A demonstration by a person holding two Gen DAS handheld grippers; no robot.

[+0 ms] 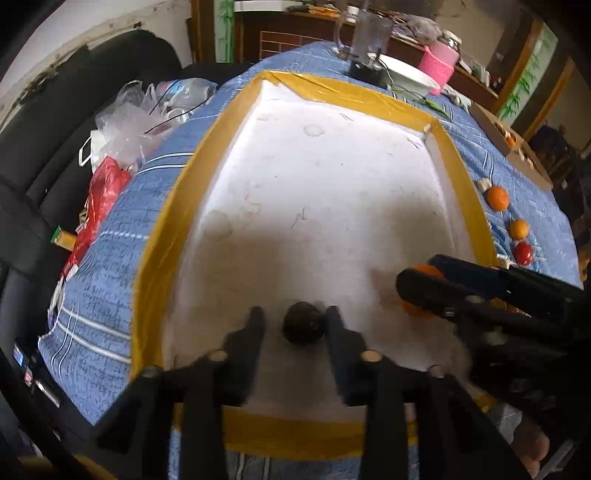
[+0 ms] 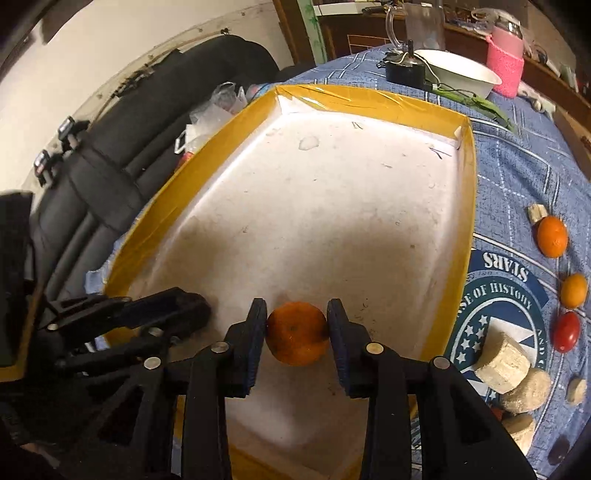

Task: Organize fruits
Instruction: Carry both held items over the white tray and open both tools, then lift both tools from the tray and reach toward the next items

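A white foam tray (image 1: 332,184) with a yellow taped rim lies on the blue cloth; it also shows in the right wrist view (image 2: 332,206). My left gripper (image 1: 293,325) is low over the tray's near end, with a dark round fruit (image 1: 303,322) between its fingers, touching the right one; a small gap shows on the left. My right gripper (image 2: 297,332) is shut on an orange (image 2: 297,333) just above the tray floor. It shows in the left wrist view (image 1: 424,284) at the right. Two oranges (image 2: 552,236) (image 2: 573,290) and a red fruit (image 2: 565,331) lie right of the tray.
Pale cork-like blocks (image 2: 498,356) lie on the cloth at the right. A white bowl (image 2: 458,72), pink jar (image 2: 505,55), glass mug (image 2: 413,22) and black box (image 2: 404,72) stand behind the tray. Plastic bags (image 1: 125,122) and a black sofa (image 2: 110,177) are at the left.
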